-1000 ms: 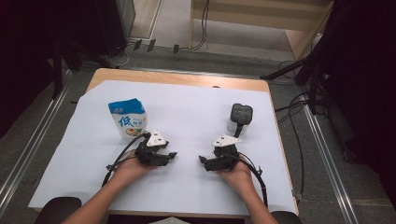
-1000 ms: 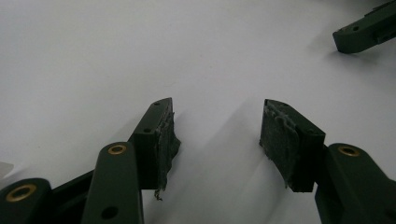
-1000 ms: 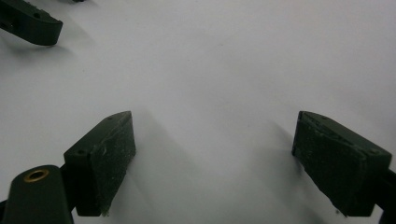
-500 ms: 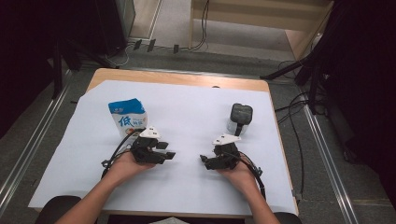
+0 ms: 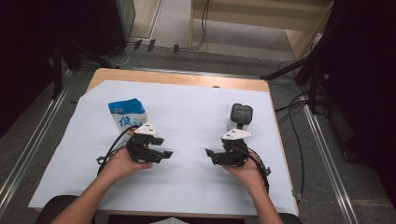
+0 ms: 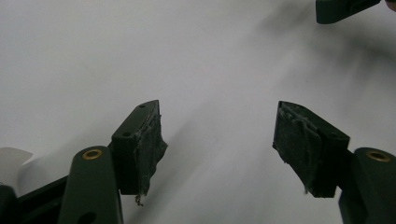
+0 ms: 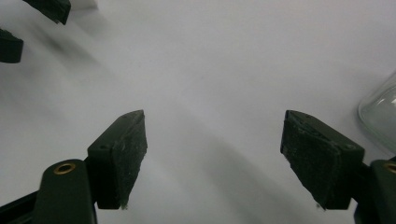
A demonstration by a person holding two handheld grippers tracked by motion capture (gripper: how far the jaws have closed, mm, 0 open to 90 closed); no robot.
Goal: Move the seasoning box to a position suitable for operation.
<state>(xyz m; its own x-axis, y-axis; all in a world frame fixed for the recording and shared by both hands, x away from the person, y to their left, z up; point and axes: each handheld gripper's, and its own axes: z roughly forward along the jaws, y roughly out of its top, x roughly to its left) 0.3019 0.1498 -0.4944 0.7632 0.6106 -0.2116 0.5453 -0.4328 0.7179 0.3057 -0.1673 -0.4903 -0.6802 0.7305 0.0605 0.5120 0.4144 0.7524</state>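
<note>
blue-and-white milk bag (image 5: pixel 127 115) stands upright beside the left claw (image 5: pixel 164 147), both claws spread apart.

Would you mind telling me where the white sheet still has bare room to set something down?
The broad middle between the blue-and-white pouch and the dark-lidded jar is bare, as is the gap between the left tongs and right tongs. It is tight right around the pouch and jar, each beside a hand.

Blue-and-white soft plastic pouch (image 5: pixel 127 116) with large printed characters, lying flat on the white paper sheet (image 5: pixel 187 116), just beyond the left gripper (image 5: pixel 161 147). Dark-capped clear glass jar (image 5: pixel 240 115) on its side, well right of the pouch.
</note>
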